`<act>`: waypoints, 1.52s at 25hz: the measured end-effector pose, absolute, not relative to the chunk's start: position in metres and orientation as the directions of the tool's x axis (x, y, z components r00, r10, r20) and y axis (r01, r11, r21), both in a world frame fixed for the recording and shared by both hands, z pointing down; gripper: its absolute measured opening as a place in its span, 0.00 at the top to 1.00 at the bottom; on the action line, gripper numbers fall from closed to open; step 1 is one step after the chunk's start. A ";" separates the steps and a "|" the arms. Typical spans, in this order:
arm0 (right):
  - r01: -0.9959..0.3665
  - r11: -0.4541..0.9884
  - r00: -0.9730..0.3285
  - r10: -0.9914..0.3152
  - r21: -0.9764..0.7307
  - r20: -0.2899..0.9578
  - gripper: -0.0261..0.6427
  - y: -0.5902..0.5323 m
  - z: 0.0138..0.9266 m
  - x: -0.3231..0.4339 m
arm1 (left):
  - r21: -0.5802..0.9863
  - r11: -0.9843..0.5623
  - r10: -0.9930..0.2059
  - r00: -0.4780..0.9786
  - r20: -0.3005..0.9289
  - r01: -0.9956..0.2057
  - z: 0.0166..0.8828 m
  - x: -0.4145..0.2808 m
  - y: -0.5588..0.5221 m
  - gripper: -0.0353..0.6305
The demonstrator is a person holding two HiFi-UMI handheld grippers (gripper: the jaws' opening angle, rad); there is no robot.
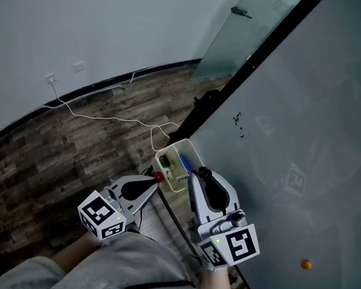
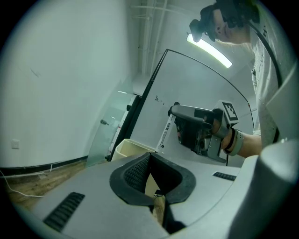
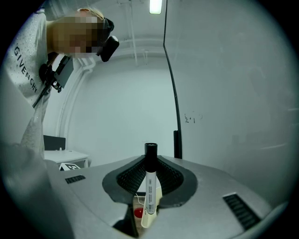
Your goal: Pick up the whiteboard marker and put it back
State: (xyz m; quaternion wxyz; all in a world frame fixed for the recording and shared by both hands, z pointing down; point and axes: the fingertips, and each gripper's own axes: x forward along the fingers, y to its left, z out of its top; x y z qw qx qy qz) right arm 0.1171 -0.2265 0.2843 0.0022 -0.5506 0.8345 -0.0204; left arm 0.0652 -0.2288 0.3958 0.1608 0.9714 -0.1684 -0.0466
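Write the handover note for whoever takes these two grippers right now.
Left gripper: fingers shut, empty, held next to the box.
Right gripper: shut on the white whiteboard marker with a black cap.
Cream open-topped plastic box: by the edge of the grey whiteboard, just ahead of both grippers.
Done: marker is picked up.
Left: probably lower the marker into the box and release it.

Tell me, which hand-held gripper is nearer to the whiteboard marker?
Right. The right hand-held gripper grips the whiteboard marker between its jaws; the left hand-held gripper holds nothing and sits apart, to the marker's left.
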 end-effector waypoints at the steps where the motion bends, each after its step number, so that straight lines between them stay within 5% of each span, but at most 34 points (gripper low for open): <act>1: -0.919 0.392 -0.393 -0.919 -0.039 0.022 0.84 -0.227 0.286 0.118 | 0.328 -0.891 -0.343 0.939 -0.035 -0.314 0.396 0.066 -0.229 0.92; 38: -0.903 0.407 -0.422 -0.900 -0.138 0.110 0.84 -0.238 0.364 0.129 | 0.371 -0.859 -0.353 0.933 0.069 -0.352 0.439 0.076 -0.232 0.92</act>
